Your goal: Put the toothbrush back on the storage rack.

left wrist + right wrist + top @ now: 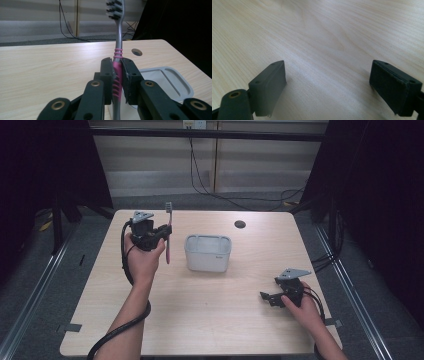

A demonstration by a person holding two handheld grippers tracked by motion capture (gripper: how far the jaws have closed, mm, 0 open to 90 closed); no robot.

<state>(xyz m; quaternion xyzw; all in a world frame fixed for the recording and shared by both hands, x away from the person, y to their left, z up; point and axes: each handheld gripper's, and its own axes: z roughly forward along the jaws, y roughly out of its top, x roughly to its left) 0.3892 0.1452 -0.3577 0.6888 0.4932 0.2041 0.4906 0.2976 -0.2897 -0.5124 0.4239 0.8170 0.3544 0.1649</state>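
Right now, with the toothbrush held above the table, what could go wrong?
1. The left gripper clamps the toothbrush on its narrow handle alone; it may pivot or slip.
2. The grey container looks light, so the handle's lower end could catch its rim and push it.

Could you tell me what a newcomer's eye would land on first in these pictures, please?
First, the pink and grey toothbrush, held upright, bristles up, in the shut left tongs above the table's left side. Next, the grey tub standing mid-table just right of it. Then the right tongs, open and holding nothing, low over the near right corner.
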